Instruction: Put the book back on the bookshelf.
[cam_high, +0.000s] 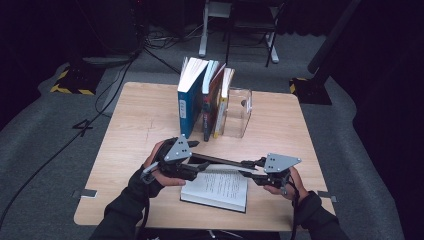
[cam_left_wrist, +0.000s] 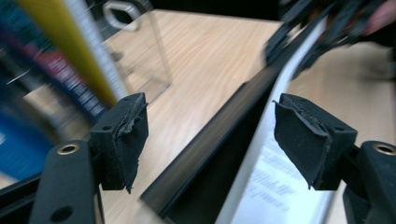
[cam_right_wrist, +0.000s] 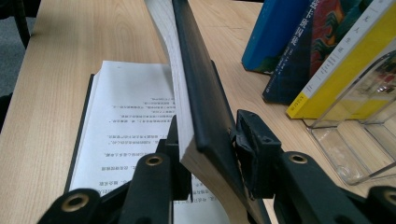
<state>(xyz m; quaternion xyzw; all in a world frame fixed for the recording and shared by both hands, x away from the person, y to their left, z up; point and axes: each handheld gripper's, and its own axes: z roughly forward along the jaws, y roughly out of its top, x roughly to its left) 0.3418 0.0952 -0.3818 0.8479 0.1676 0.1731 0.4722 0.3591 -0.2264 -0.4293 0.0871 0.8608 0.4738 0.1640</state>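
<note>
1. The left claw (cam_high: 202, 165) hovers above the desk (cam_high: 135, 130) at the left end of the open book (cam_high: 217, 187), jaws spread; the raised black cover (cam_left_wrist: 205, 154) passes between its pads (cam_left_wrist: 126, 140), touching neither.
2. The open book lies flat near the desk's front edge, printed page up.
3. The right claw (cam_right_wrist: 210, 154) is clamped on the lifted cover and its sheaf of pages.
4. Behind, a row of upright books (cam_high: 205, 97) leans against a clear bookend (cam_high: 237, 117).

Open book (cam_high: 216, 189): black cover, white pages, dark print. Upright books: blue (cam_high: 186, 107), dark patterned (cam_right_wrist: 322, 46), yellow (cam_right_wrist: 345, 70). Table (cam_high: 140, 115): light woodgrain.
</note>
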